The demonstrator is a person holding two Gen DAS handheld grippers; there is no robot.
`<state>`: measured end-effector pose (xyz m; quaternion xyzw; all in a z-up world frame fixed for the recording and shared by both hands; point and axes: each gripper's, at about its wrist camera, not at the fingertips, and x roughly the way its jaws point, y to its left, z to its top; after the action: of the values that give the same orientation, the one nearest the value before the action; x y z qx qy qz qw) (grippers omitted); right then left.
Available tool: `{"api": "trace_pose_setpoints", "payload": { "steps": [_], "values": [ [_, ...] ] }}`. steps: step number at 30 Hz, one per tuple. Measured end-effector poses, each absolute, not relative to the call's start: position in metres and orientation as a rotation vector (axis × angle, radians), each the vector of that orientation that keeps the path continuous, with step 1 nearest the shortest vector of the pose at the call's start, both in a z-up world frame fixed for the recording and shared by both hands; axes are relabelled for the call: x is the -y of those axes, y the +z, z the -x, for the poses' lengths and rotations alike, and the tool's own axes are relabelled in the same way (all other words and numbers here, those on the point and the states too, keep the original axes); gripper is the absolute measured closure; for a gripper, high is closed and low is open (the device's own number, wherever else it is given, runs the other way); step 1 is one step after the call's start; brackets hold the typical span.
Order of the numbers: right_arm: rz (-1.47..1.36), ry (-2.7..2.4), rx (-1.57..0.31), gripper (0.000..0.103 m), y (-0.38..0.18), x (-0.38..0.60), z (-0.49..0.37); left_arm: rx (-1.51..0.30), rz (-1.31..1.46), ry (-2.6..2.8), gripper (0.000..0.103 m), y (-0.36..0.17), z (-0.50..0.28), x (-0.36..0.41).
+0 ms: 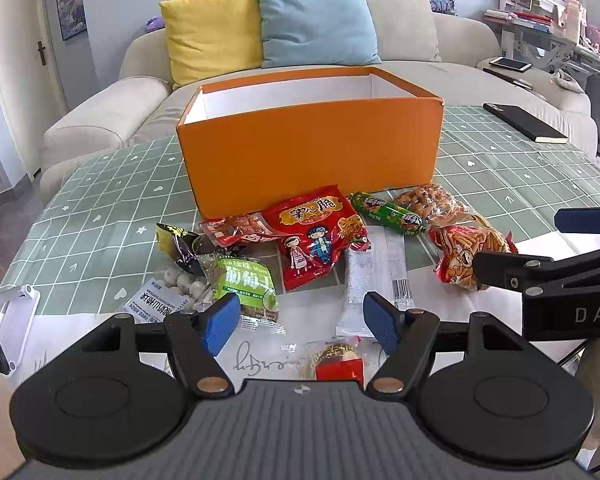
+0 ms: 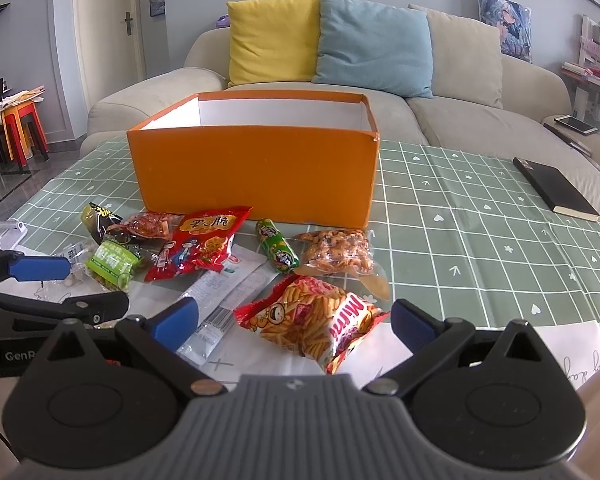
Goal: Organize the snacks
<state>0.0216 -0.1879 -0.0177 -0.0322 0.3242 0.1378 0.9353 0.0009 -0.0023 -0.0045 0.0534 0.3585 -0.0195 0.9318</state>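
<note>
We're looking across a desk (image 2: 480,216) under a green checked cloth, with a beige sofa (image 2: 472,120) behind it carrying a yellow cushion (image 2: 274,38) and a blue cushion (image 2: 374,44), and a black notebook (image 2: 556,192) lying well off to the right. Right in the middle stands the orange box (image 2: 256,168), open-topped with white inner walls, and its tall near wall rises directly behind the snacks. The snacks lie scattered in front of it: a red cartoon packet (image 1: 314,236) touching the box's foot, a green sausage stick (image 1: 388,213) just to its right, a clear bag of brown nuggets (image 2: 336,250) beside that, and a red bag of stick crisps (image 2: 316,326) nearest our right gripper (image 2: 294,322). On the left we see a green-labelled pouch (image 1: 246,286), a bag of white balls (image 1: 180,284) and a dark wrapper with yellow (image 1: 176,242), while a long clear sachet (image 1: 360,292) lies in the centre. Our left gripper (image 1: 300,322) hovers over the near edge with its fingers spread wide, nothing between them. The right one's fingers stand wide apart too, flanking the crisps bag without touching it.
</note>
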Motion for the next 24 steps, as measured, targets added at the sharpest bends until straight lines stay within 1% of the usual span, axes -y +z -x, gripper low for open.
{"api": "trace_pose_setpoints", "payload": {
  "steps": [24],
  "values": [
    [0.065, 0.283, -0.664, 0.004, -0.0182, 0.1878, -0.0216, -0.741, -0.103, -0.038, 0.020, -0.0058, -0.0012, 0.0014]
  ]
}}
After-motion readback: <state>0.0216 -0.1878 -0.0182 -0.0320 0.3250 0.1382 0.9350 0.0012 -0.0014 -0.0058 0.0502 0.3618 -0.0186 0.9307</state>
